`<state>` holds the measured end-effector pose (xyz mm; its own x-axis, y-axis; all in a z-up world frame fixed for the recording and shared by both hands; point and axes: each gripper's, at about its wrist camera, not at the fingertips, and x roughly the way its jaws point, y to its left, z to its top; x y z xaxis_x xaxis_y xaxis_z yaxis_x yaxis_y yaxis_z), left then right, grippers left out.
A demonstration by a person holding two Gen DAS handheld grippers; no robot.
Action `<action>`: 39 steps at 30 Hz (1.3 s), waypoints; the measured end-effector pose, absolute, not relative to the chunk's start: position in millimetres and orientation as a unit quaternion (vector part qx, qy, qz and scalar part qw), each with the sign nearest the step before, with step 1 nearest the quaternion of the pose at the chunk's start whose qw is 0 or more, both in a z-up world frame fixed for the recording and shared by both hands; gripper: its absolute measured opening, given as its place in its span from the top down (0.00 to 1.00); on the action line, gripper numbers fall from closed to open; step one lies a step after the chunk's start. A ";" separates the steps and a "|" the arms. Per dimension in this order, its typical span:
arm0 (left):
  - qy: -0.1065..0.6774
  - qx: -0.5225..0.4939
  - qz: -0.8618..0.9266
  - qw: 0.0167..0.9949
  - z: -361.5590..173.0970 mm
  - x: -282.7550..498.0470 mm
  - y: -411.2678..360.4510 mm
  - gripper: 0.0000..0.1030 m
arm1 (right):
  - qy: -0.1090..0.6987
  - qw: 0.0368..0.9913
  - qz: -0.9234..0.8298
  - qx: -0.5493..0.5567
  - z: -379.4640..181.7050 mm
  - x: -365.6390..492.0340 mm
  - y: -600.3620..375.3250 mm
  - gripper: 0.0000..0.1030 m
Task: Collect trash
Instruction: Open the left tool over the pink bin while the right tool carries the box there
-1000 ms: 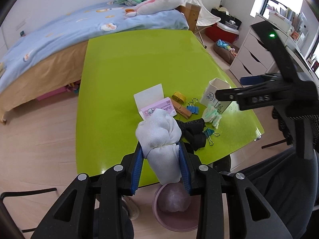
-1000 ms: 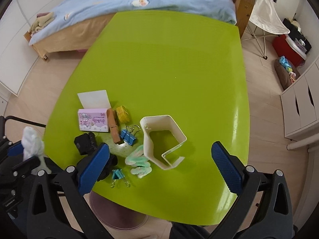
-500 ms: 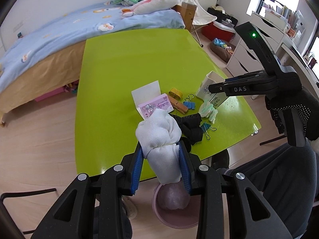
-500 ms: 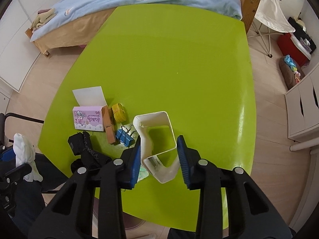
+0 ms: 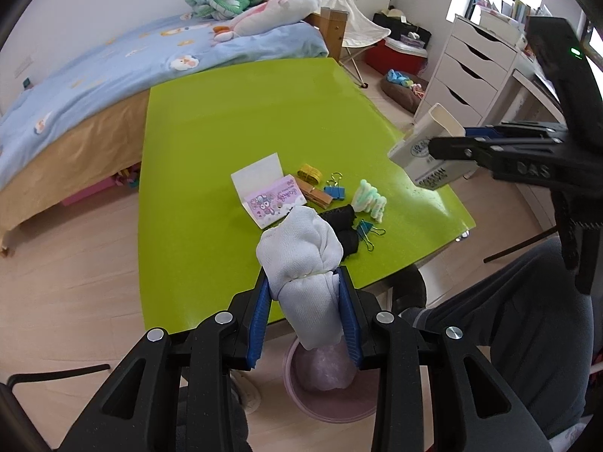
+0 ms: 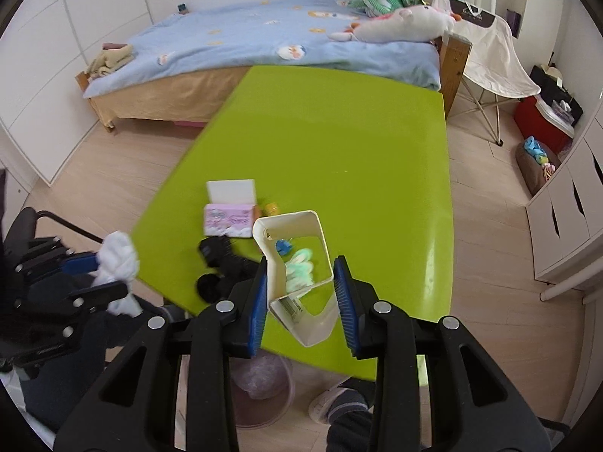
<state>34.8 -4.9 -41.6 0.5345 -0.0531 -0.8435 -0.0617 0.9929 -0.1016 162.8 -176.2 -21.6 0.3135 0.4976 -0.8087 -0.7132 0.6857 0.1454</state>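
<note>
So, carton [image 6: 297,282] pinched in right tongs [image 6: 300,293], lifted off surface [image 6: 339,143]; cloth wad [image 5: 301,263] clamped in left tongs [image 5: 303,316] above bin [image 5: 328,388]. Grips best kept firm till release over bin.

Both hand-held tools are matte black plastic with angular, ribbed arms and round silver screw heads along the lower part of each wrist view. The left gripper [image 5: 304,314] and the right gripper [image 6: 301,301] carry ridged blue pads [image 5: 259,320] on the inner faces of their fingers. At the right of the left wrist view, the right tool shows raised "DAS" lettering and a small green light near the upper right corner. The person wears dark grey trousers [image 5: 501,324] and a black dotted glove [image 5: 576,226].
</note>
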 end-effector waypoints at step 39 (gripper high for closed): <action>0.482 -0.091 -0.040 0.871 -50.6 -19.2 -34.6 0.07 | 0.476 0.776 0.406 -0.082 -37.9 35.5 -234.4 0.65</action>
<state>-19.2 -34.6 -50.6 0.5330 -0.1578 -0.8313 -0.0173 0.9802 -0.1972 35.5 -234.4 -37.9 0.2183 0.5523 -0.8046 -0.7076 0.6573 0.2592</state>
